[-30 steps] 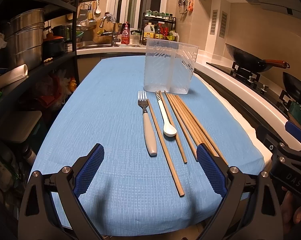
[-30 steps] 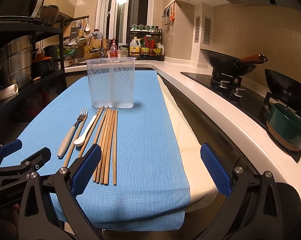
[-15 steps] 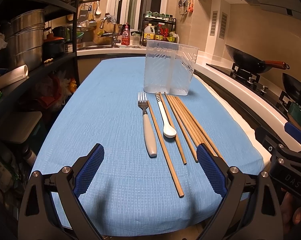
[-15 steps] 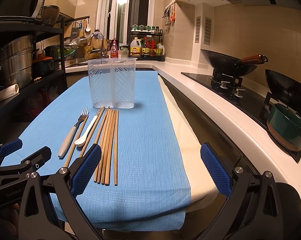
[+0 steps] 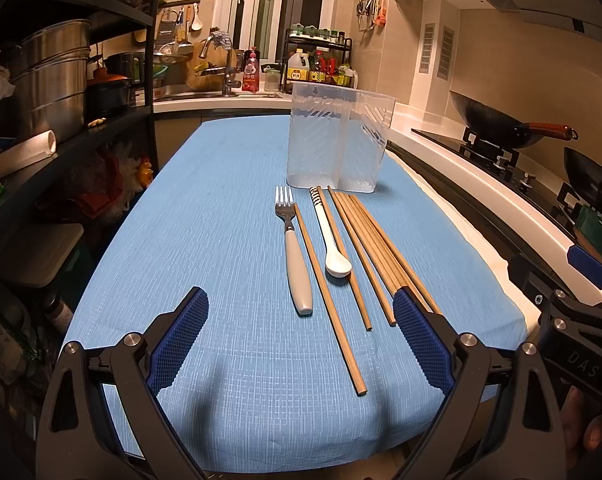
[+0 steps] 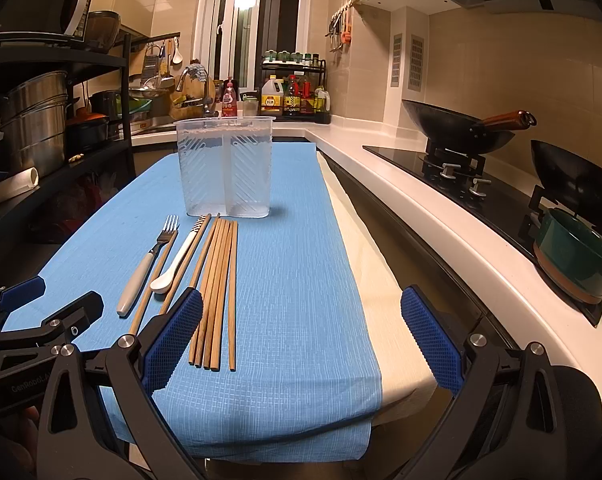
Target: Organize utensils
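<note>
Comparing this moment with the views 0.5 s and 1 s earlier shows almost no change: every utensil lies where it lay, and both viewpoints have crept only slightly. No step of the task has begun.

The left hand-held gripper (image 5: 299, 332) hangs over the near edge of the table (image 5: 205, 248), jaws spread wide and holding nothing. The right hand-held gripper (image 6: 301, 334) is likewise wide open and empty, offset to the right of the utensils.

Utensil positions on the blue cloth:
- The fork (image 5: 291, 248) lies leftmost, tines toward the holder.
- The white spoon (image 5: 331, 240) lies to its right, bowl toward the camera, with 1 loose chopstick on each side of it.
- The chopsticks (image 6: 217, 284) lie bundled rightmost.
- The clear 2-compartment holder (image 5: 339, 140) stands upright just beyond the utensil tips; it appears empty.

Judgement: the task is at its start. The left hand-held gripper is best aligned with the fork for a first pick.
</note>
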`<state>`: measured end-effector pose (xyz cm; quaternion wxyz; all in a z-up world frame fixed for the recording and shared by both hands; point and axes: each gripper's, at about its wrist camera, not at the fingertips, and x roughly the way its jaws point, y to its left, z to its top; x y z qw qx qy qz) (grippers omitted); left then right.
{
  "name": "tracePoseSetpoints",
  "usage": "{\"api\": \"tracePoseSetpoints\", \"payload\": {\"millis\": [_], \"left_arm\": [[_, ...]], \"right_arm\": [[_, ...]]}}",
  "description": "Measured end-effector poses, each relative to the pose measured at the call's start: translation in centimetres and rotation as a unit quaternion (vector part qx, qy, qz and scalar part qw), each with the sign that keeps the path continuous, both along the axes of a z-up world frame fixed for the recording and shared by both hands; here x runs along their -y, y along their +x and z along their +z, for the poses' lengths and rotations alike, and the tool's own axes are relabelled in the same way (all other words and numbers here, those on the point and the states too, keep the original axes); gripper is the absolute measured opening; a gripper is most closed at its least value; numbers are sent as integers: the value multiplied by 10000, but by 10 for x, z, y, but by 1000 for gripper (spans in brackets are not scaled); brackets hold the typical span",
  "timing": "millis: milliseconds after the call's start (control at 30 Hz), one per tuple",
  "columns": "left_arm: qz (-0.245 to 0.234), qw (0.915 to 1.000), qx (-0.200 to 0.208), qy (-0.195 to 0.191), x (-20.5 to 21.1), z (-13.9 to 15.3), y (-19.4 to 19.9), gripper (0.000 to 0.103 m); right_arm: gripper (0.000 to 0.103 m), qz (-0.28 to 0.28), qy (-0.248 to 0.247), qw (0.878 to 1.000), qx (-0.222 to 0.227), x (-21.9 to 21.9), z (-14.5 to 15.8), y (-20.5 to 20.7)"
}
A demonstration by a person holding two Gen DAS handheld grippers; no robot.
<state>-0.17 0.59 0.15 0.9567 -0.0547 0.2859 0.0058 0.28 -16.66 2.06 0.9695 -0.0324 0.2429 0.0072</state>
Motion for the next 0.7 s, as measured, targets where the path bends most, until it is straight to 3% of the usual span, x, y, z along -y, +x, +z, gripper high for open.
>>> {"api": "tracePoseSetpoints", "payload": {"millis": [700], "left_arm": [[-20, 10000, 88, 15, 3, 5, 0, 91]], "right_arm": [[98, 53, 6, 10000, 39, -7, 4, -1]]}}
